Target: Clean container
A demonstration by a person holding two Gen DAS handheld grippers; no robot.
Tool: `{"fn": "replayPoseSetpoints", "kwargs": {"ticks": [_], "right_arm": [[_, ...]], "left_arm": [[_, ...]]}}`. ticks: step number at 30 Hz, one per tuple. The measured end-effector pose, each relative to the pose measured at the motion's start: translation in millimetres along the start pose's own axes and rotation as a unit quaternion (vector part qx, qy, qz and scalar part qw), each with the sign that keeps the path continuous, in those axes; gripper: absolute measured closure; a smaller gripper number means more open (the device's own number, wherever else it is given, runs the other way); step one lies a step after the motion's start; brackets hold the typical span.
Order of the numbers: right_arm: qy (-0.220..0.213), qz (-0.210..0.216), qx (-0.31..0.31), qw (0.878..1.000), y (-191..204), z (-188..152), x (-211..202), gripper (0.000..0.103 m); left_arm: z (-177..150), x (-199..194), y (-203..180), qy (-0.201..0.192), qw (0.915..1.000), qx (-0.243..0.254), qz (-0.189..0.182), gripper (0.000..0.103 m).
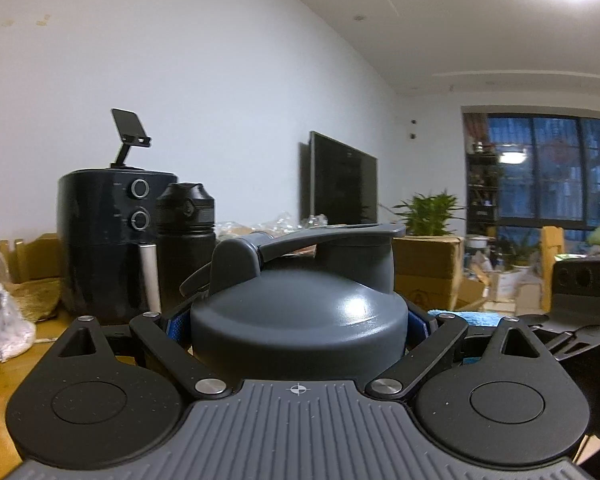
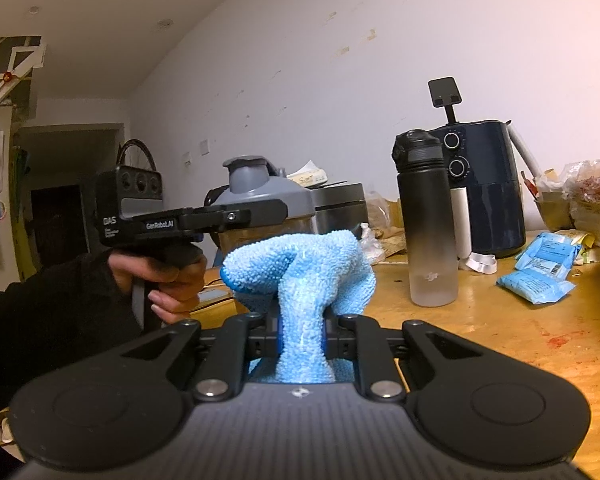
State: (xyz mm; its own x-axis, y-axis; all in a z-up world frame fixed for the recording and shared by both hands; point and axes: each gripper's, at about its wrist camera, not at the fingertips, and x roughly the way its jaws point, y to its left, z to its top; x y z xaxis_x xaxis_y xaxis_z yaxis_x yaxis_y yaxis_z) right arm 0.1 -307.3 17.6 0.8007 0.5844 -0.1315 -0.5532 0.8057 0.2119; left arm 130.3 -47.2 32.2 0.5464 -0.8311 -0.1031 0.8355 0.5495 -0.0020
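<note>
The container (image 1: 300, 300) is a shaker bottle with a dark grey lid and a flip cap. It fills the middle of the left wrist view, and my left gripper (image 1: 298, 332) is shut on it, blue pads pressing both sides just under the lid. The right wrist view shows this from the side: a hand (image 2: 168, 276) holds the left gripper (image 2: 260, 212) level around the container (image 2: 260, 188), above the table. My right gripper (image 2: 302, 336) is shut on a light blue microfibre cloth (image 2: 300, 264), which bunches up in front of its fingers, close to the container.
On the wooden table (image 2: 500, 340) a black-and-clear water bottle (image 2: 428, 216) stands before a dark air fryer (image 2: 484, 184). Blue packets (image 2: 540, 272) lie to the right, with bags behind them. A TV (image 1: 342, 178) and a cardboard box (image 1: 428, 272) are farther back.
</note>
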Motion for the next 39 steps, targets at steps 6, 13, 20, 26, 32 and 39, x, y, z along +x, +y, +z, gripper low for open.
{"fn": "replayPoseSetpoints", "kwargs": {"ticks": [6,13,20,26,32,39], "right_arm": [[0.003,0.004,-0.002,1.0,0.9,0.5,3.0,0.094],[0.008,0.015,-0.006,1.0,1.7,3.9,14.8,0.094],[0.017,0.032,-0.013,0.999,1.4,7.6,35.6,0.093],[0.02,0.041,-0.021,0.999,3.0,11.0,49.2,0.093],[0.021,0.047,-0.028,0.998,6.0,16.6,58.7,0.092],[0.028,0.046,-0.037,0.998,7.0,19.1,60.0,0.092]], "left_arm": [[-0.1,0.7,1.6,0.0,1.0,0.0,-0.001,0.008],[-0.9,1.2,2.6,0.001,1.0,0.0,-0.001,0.008],[-0.9,0.9,3.0,0.002,1.0,0.0,-0.001,0.008],[1.0,0.7,3.2,0.003,1.0,0.0,-0.001,0.008],[1.4,1.5,4.3,0.006,1.0,0.0,-0.001,0.008],[1.9,1.4,3.8,0.008,1.0,-0.001,0.002,0.008]]}}
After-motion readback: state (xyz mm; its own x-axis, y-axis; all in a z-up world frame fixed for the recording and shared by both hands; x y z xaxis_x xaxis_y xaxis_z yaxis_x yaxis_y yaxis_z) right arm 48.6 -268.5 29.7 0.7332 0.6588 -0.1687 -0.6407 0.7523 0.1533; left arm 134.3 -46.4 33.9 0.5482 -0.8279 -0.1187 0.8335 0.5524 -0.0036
